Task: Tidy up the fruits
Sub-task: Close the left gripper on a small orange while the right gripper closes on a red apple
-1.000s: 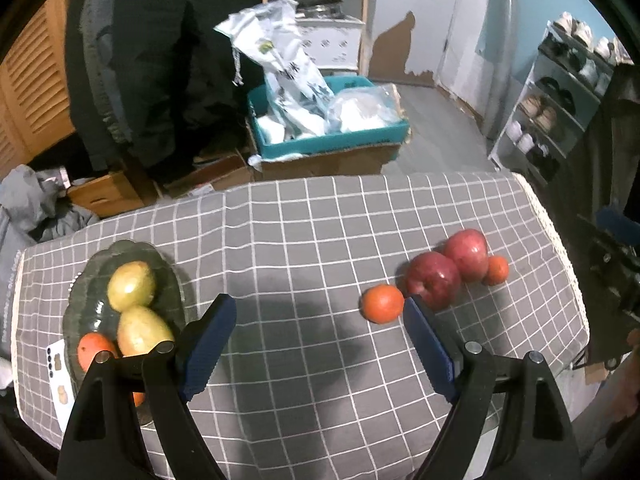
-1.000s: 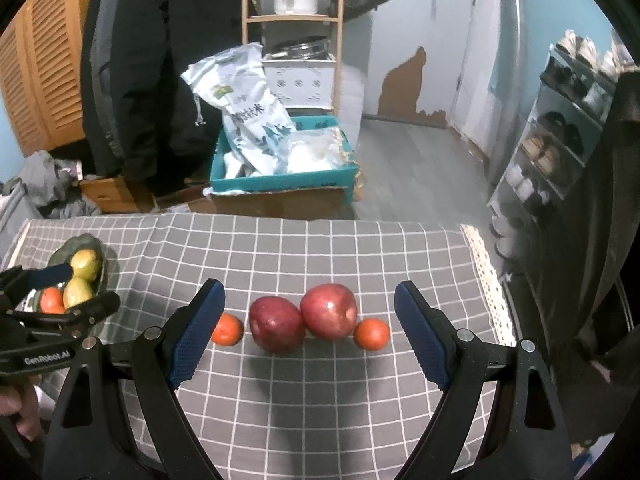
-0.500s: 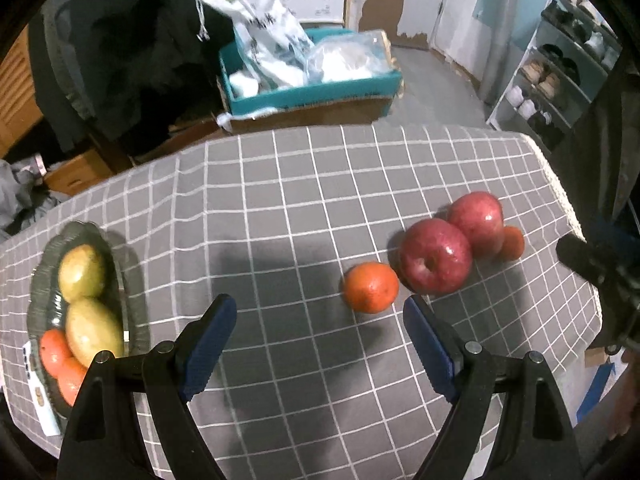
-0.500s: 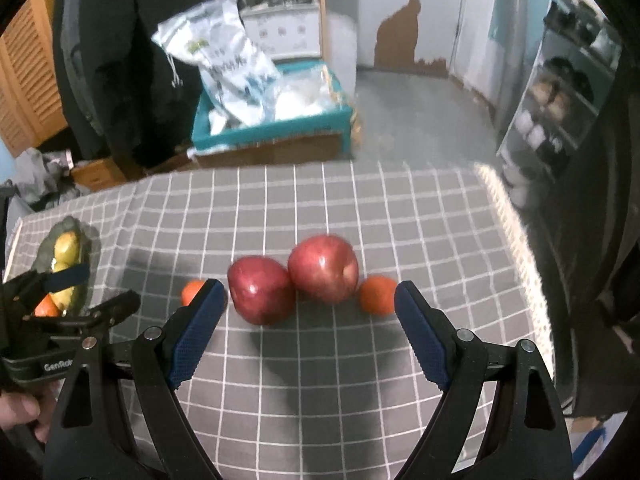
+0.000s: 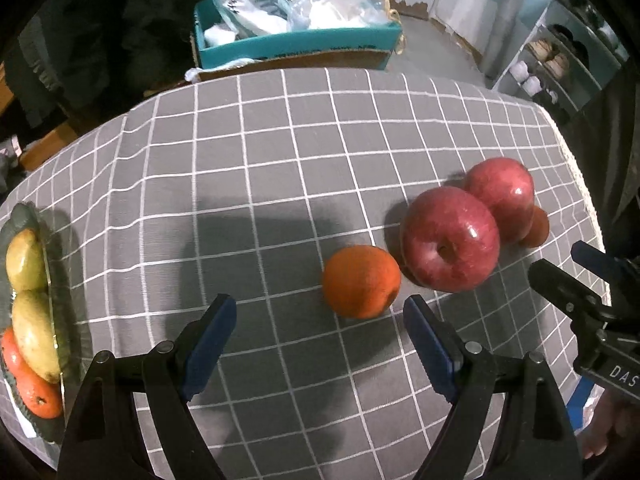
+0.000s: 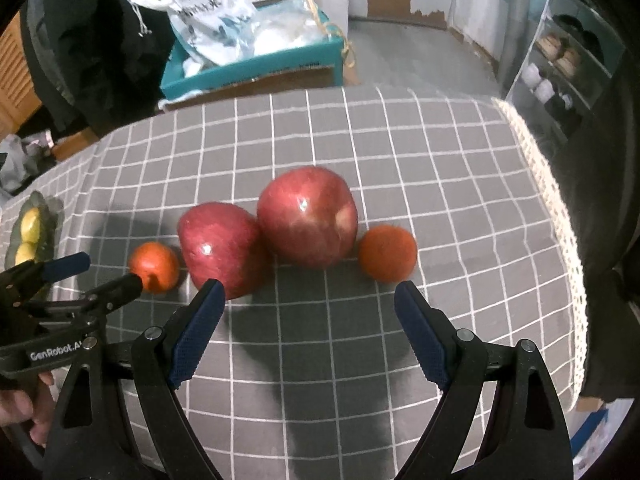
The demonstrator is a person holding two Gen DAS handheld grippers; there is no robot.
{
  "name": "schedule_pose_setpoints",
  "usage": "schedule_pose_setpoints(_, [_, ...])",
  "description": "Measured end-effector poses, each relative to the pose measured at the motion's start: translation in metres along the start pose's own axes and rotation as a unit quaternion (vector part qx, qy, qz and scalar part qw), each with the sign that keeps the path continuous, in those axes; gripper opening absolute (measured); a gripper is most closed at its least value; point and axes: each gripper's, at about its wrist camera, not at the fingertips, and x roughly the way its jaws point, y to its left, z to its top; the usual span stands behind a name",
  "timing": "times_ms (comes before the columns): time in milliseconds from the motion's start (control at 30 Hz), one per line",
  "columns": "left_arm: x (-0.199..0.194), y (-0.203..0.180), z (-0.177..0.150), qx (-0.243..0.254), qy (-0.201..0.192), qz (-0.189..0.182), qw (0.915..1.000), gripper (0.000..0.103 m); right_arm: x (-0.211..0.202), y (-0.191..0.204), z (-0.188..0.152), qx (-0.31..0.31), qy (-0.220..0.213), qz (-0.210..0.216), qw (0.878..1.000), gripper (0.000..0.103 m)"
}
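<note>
Item 1, nearest: left gripper [image 5: 320, 332], jaws apart, nothing between them. Over the past second it has come down toward the checked cloth [image 5: 280, 152], and the fruit now looms larger in its view.

Item 2: right gripper [image 6: 306, 322], jaws likewise apart and empty, lowered in step with the other; it hangs over the cloth just short of the fruit row.

Item 3: near orange [image 5: 361, 281], loose on the cloth, just ahead of the left gripper's tips and toward its right pad. Judged the left hand's pick.

Item 4: two red apples [image 6: 218, 250] [image 6: 307, 216], touching one another, mid-row, straight ahead of the right gripper.

Item 5: far orange [image 6: 387, 253], end of the row, beside the larger apple.

Item 6: green dish [image 5: 60, 364] at the cloth's left edge, well apart from the row, already holding pears and oranges.

Item 7, beyond the table: teal box [image 5: 296, 40] with plastic bags.

Assessment: both descents read as approach; four fruits remain unsorted, no grasp made yet.
</note>
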Motion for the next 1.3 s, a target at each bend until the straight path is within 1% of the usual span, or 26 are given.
schedule_pose_setpoints(300, [0.019, -0.010, 0.000, 0.005, 0.012, -0.011, 0.9999, 0.087, 0.011, -0.003, -0.001, 0.002, 0.011, -0.002, 1.000, 0.086])
schedule_pose_setpoints(333, [0.021, -0.011, 0.001, 0.005, 0.011, -0.012, 0.9999, 0.085, 0.012, -0.003, -0.001, 0.002, 0.012, -0.002, 1.000, 0.086])
schedule_pose_setpoints(400, [0.023, -0.011, 0.002, 0.006, 0.010, -0.011, 0.9999, 0.079, 0.013, -0.002, -0.001, 0.002, 0.013, -0.001, 1.000, 0.086])
schedule_pose_setpoints(467, [0.025, -0.011, 0.004, 0.006, 0.010, -0.014, 0.9998, 0.069, 0.015, -0.002, 0.000, 0.001, 0.014, 0.000, 1.000, 0.086])
schedule_pose_setpoints(500, [0.025, -0.011, 0.004, 0.004, 0.010, -0.021, 0.9997, 0.066, 0.015, -0.002, 0.000, 0.001, 0.014, 0.000, 1.000, 0.086])
schedule_pose_setpoints(567, [0.027, -0.011, 0.005, 0.000, 0.011, -0.042, 0.9991, 0.055, 0.015, -0.002, 0.000, 0.003, 0.014, 0.004, 1.000, 0.086])
schedule_pose_setpoints(633, [0.026, -0.013, 0.004, 0.002, 0.009, -0.055, 0.9984, 0.048, 0.014, -0.001, 0.001, 0.004, 0.013, 0.012, 1.000, 0.086])
schedule_pose_setpoints(733, [0.024, -0.017, 0.002, 0.011, 0.003, -0.041, 0.9991, 0.047, 0.014, 0.004, 0.003, 0.003, 0.013, 0.030, 0.999, 0.086])
schedule_pose_setpoints(833, [0.019, -0.012, 0.000, 0.005, 0.001, -0.034, 0.9994, 0.046, 0.015, 0.011, 0.006, 0.000, 0.013, 0.045, 0.999, 0.086])
schedule_pose_setpoints(967, [0.010, 0.007, 0.001, -0.007, -0.012, -0.015, 0.9998, 0.046, 0.022, 0.021, 0.008, -0.007, 0.018, 0.062, 0.998, 0.086])
schedule_pose_setpoints(1167, [0.001, 0.036, 0.002, -0.034, -0.021, 0.002, 0.9992, 0.046, 0.041, 0.033, 0.015, -0.004, 0.038, 0.080, 0.996, 0.087])
schedule_pose_setpoints(1300, [-0.002, 0.048, 0.001, -0.044, -0.022, 0.004, 0.9988, 0.046, 0.052, 0.042, 0.021, -0.008, 0.049, 0.083, 0.995, 0.087])
